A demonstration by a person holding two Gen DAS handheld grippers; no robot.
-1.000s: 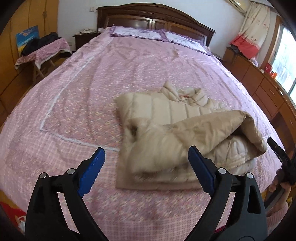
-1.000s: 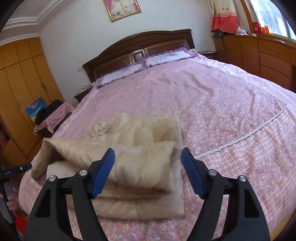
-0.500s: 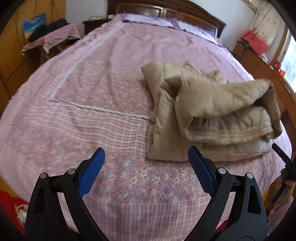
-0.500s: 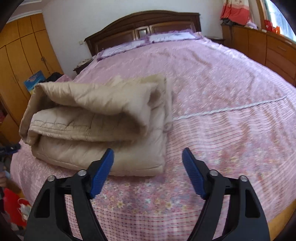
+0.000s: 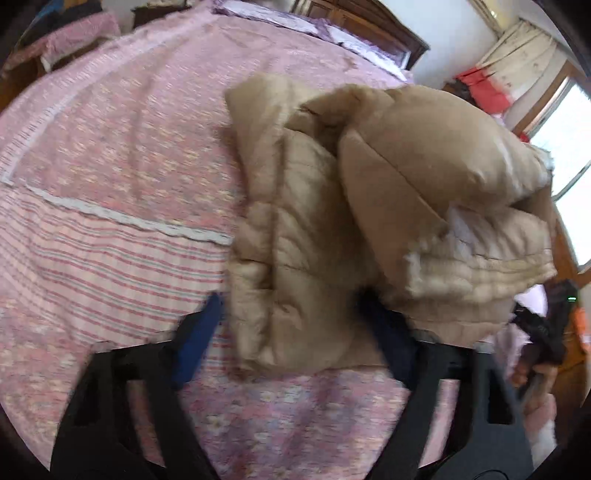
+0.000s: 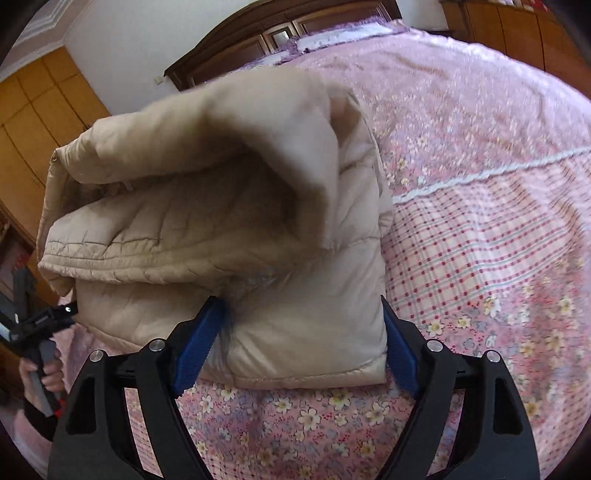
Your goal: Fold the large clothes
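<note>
While the folded beige padded coat point(image 6: 229, 206) lies on the bed point(image 6: 480, 236), both grippers straddle its near corners: left gripper point(image 5: 295, 332) closing, right gripper point(image 6: 301, 343) unclenched. Risk: a shallow pinch slips, springing the puffy fold apart.

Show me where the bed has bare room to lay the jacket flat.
Bare bedspread runs from the jacket out to the white lace strip and up to the pillows; in the right wrist view it is also bare beyond the jacket's other side. The near edge is crowded: both grippers straddle the jacket's corners.
</note>
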